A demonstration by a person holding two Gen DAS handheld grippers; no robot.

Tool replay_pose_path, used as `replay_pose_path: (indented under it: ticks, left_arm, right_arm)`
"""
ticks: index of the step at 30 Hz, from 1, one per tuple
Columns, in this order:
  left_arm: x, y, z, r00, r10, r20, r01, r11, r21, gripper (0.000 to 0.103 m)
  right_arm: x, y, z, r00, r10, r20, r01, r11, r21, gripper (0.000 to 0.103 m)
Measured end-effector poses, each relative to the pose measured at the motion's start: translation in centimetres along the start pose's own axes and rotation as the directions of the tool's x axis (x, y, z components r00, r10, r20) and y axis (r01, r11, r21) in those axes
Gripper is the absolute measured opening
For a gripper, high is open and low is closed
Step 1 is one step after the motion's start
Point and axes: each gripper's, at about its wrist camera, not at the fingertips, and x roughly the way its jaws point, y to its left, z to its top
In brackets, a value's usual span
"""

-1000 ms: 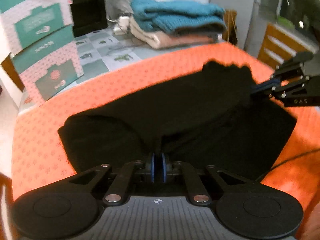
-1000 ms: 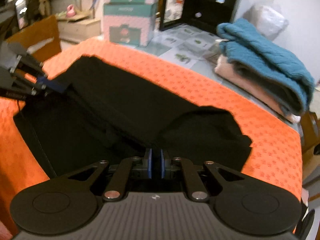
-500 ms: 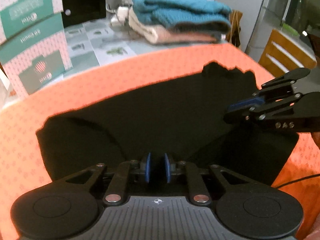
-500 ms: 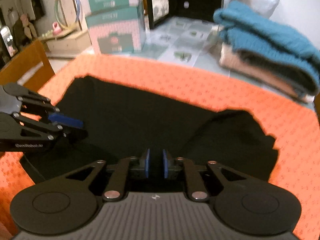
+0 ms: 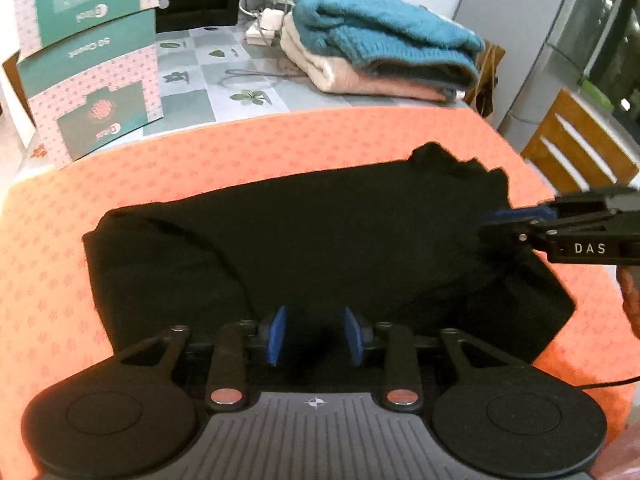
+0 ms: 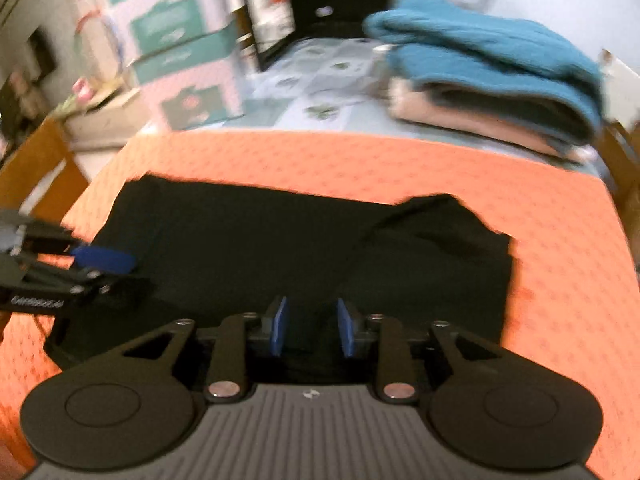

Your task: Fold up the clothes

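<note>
Orange cloth [image 5: 280, 152] with a small repeated print covers the near part of the table, and a black garment [image 5: 320, 240] lies folded flat across its middle. Beyond the cloth, at 12 o'clock, the tabletop shows a leaf-patterned tile cover [image 5: 224, 80]; a stack of folded knitwear, teal sweater [image 5: 380, 44] over a pale pink one [image 5: 360, 80], sits at 1 o'clock, and teal-and-pink cardboard boxes [image 5: 92, 68] stand at 10 o'clock. A wooden chair [image 5: 580, 140] shows at 2 o'clock. Left gripper [image 5: 316, 336] hangs low over the garment's near edge, its blue pads spread apart with nothing between them. Right gripper [image 6: 312, 326] is likewise parted and empty above the near edge; the right wrist view is motion-blurred.
</note>
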Motion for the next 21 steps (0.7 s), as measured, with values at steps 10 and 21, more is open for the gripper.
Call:
replay_pose_path:
  ticks: [10, 21]
  left_arm:
    - [-2.1, -2.1, 1.7, 1.0, -0.022, 0.011, 0.023, 0.998, -0.055, 0.058]
    - [-0.9, -5.9, 4.1, 0.997, -0.075, -0.035, 0.073, 0.996, -0.06, 0.065]
  right_arm:
    - [-2.6, -7.4, -4.3, 0.989, -0.148, -0.005, 0.145, 0.957, 0.251, 0.048]
    - [-0.3, -12.7, -6.7, 0.998, -0.052, 0.03, 0.031, 0.868, 0.496, 0.056]
